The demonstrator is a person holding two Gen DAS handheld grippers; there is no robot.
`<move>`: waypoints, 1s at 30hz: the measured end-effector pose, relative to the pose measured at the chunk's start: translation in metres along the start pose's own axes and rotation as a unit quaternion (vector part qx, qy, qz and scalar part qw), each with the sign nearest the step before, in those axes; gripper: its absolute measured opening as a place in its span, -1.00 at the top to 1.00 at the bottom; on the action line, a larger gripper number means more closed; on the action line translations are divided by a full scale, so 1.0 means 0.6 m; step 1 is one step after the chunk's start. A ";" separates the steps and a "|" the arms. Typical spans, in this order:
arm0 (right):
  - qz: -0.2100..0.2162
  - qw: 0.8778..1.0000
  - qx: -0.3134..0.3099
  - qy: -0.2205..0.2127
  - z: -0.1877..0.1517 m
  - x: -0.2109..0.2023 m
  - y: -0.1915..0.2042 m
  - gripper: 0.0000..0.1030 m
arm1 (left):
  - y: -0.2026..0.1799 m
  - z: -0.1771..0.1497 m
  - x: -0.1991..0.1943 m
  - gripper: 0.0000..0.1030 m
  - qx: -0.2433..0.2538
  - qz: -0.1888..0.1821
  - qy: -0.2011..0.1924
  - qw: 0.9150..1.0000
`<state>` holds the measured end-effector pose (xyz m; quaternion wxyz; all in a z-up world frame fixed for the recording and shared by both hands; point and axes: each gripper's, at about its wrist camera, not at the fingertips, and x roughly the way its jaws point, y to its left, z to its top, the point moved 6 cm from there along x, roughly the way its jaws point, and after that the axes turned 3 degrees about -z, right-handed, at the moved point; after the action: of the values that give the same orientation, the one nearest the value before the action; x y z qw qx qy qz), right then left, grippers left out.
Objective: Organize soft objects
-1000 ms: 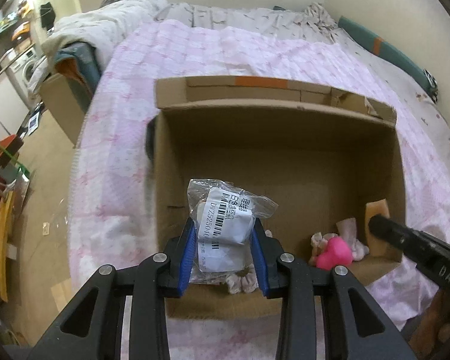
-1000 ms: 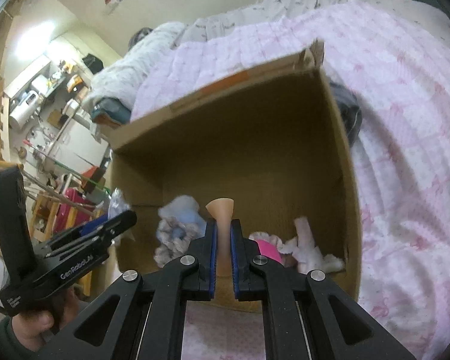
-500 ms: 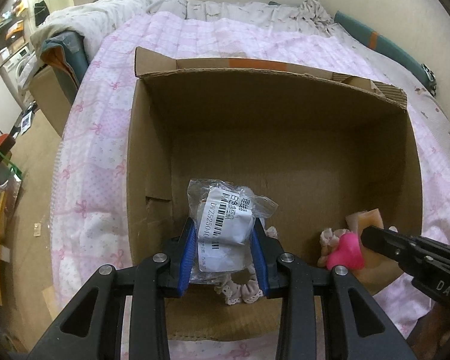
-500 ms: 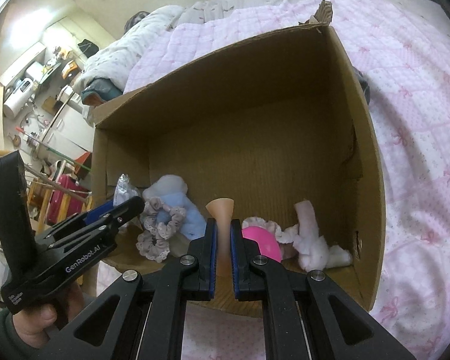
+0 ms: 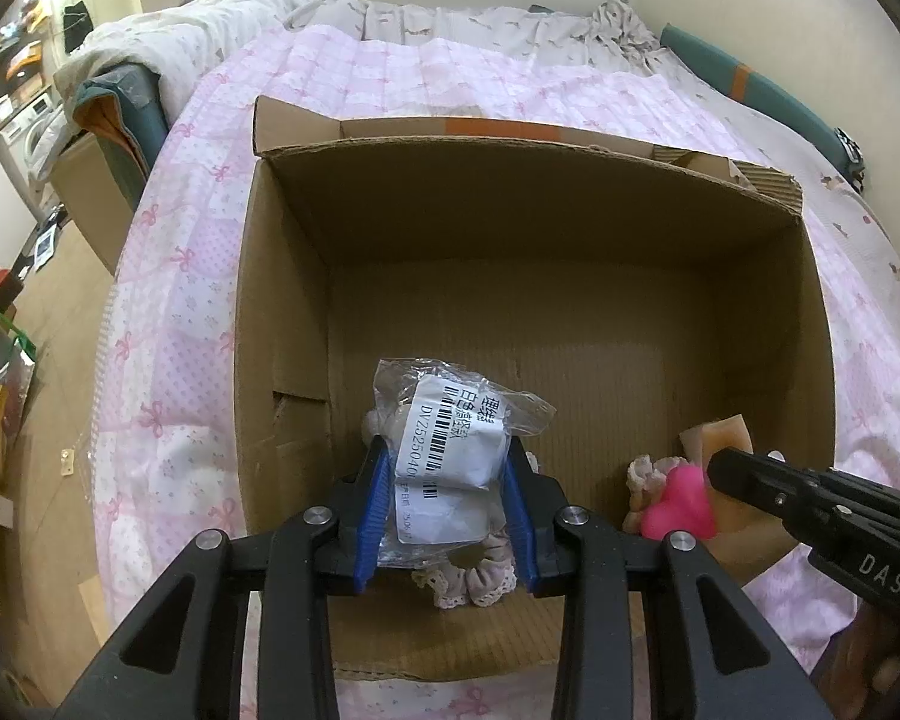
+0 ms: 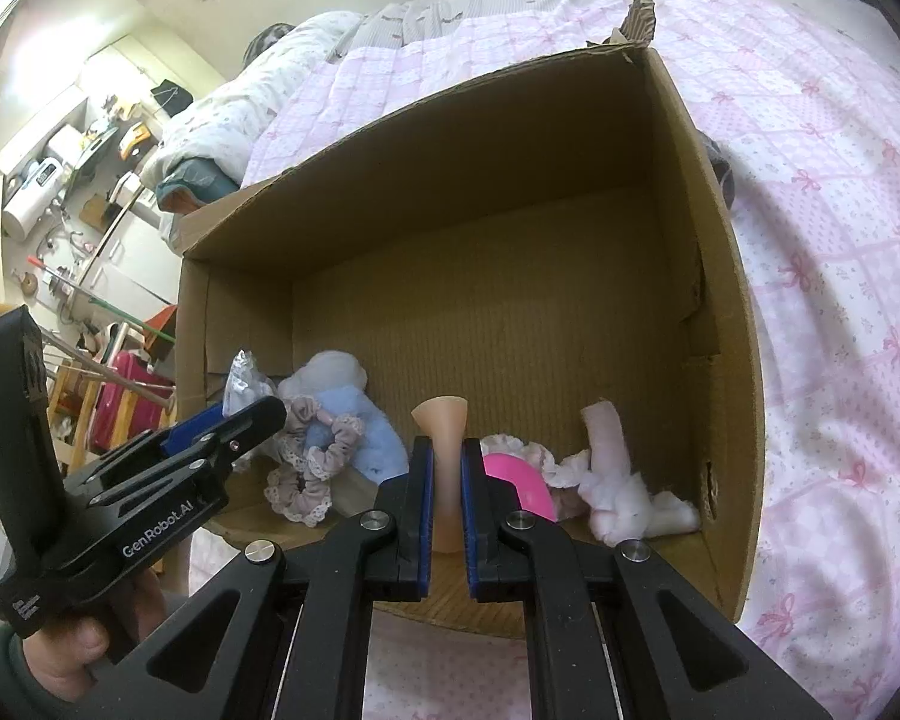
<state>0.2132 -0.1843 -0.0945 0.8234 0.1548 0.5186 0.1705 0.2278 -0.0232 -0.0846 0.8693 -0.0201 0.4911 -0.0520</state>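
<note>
We hold both grippers over the cardboard box (image 5: pixel 282 324). Our left gripper (image 5: pixel 447 510) clamps a clear labelled bag (image 5: pixel 450 438); our right gripper (image 6: pixel 447 480) pinches a peach sponge (image 6: pixel 444 438) beside the pink heart (image 6: pixel 519 477).

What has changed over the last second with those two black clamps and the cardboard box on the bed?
Both grippers have moved in over the open cardboard box. The left gripper stays shut on the clear labelled plastic bag, the right gripper on the peach-coloured soft piece. Nothing was released; the toys inside the box lie as before.
</note>
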 end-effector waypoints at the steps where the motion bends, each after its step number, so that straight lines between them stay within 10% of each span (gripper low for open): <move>1: -0.001 1.000 0.000 0.000 0.000 0.000 -0.001 0.81 | -0.001 0.000 -0.002 0.39 0.001 -0.001 -0.002 1.000; 11: -0.006 1.000 0.006 -0.004 0.002 -0.001 -0.005 0.81 | -0.009 0.001 -0.011 -0.29 0.013 0.008 -0.012 1.000; 17: 0.001 1.000 0.010 -0.012 0.004 -0.007 -0.008 0.79 | -0.004 0.000 -0.012 -0.32 0.008 0.015 -0.006 1.000; 23: 0.010 0.999 0.014 -0.033 0.013 -0.024 -0.004 0.38 | 0.010 0.004 -0.027 -0.33 -0.009 0.022 -0.018 1.000; 26: 0.009 0.998 0.006 -0.059 0.018 -0.042 0.005 -0.64 | 0.020 0.007 -0.039 -0.33 -0.020 0.030 -0.025 0.999; 30: -0.001 0.996 -0.015 -0.089 0.022 -0.068 0.017 -0.64 | 0.026 0.007 -0.059 -0.33 -0.027 0.031 -0.037 0.998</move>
<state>0.2076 -0.1939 -0.0518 0.8688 0.1568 0.4407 0.1625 0.2143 -0.0040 -0.0539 0.8870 -0.0304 0.4605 -0.0114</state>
